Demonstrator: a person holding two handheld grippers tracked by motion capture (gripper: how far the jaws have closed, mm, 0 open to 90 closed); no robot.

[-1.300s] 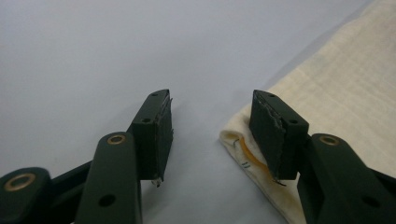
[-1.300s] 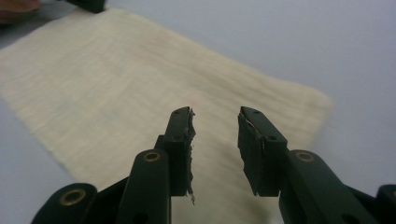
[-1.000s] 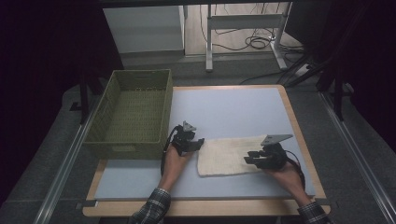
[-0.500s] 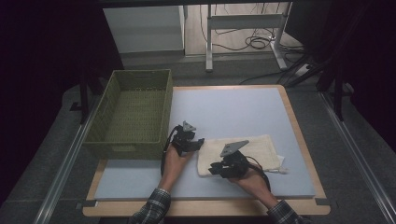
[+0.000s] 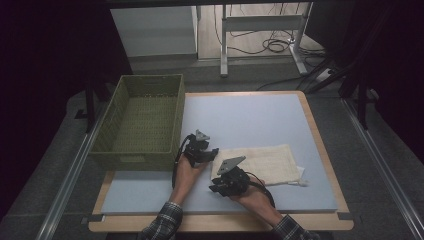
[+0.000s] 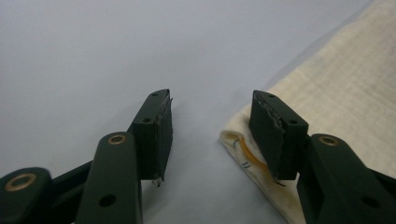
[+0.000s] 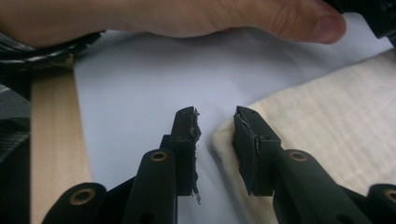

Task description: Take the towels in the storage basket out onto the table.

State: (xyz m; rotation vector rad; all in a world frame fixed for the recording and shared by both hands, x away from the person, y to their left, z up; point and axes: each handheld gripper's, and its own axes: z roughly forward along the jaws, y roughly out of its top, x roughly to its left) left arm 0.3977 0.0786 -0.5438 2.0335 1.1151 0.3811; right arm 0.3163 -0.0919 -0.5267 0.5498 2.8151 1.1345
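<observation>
We have the flat cream woven cloth bag (image 5: 260,165) lying on the pale blue mat beside the green wicker basket (image 5: 142,120). Both the left gripper (image 6: 210,126) and right gripper (image 7: 215,140) gape at its corners (nothing held yet); we should close squarely on fabric, not mat.

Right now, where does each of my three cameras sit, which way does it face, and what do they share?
High view: above the person's side, facing forward and down on the table, basket, cloth bag; both forearms, left gripper, right gripper.
Left gripper view: rides the left gripper, jaws apart at a bag corner.
Right gripper view: rides the right gripper, jaws apart beside the bag edge; the other hand beyond.
All share the bag.
</observation>
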